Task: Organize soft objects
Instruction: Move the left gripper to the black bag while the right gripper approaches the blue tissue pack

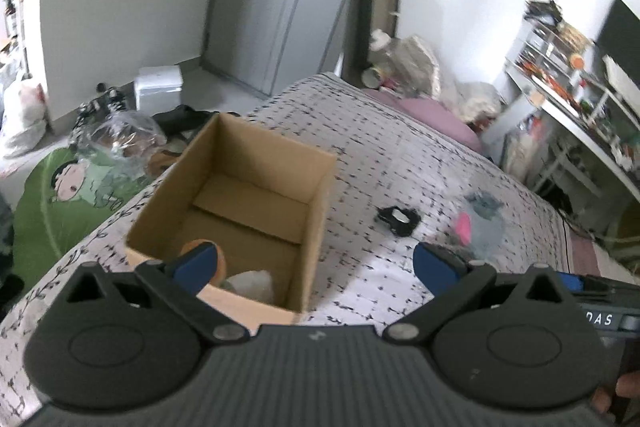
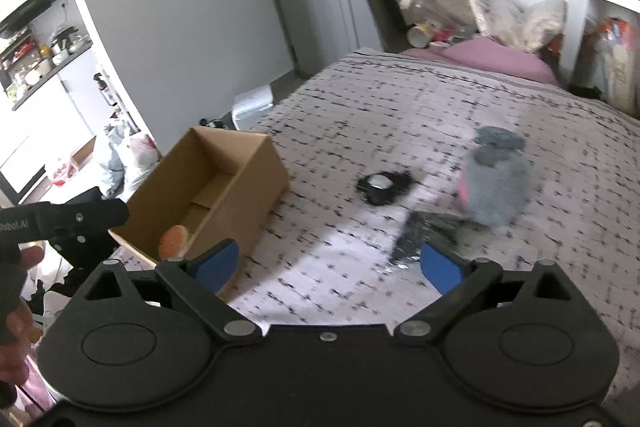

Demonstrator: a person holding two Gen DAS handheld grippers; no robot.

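1. Left wrist view: left gripper (image 1: 316,263) hangs over the cardboard box (image 1: 320,195), jaws wide apart, holding nothing.
2. Right gripper (image 2: 328,263) likewise gapes, unladen, above the bedspread (image 2: 400,107).
3. Box contains 1 orange toy (image 2: 173,241) and a white soft item (image 1: 252,283); a grey plush (image 2: 496,183) lies on the bed, well apart.

Brown box (image 1: 256,183); grey-and-pink toy (image 2: 494,183); black-flecked white bedspread (image 2: 400,99).

The bed (image 2: 440,99) carries an open cardboard box (image 2: 248,183), a small black item (image 2: 384,183), a grey plush toy (image 2: 494,183) (blurred) and a mauve pillow (image 2: 496,61).
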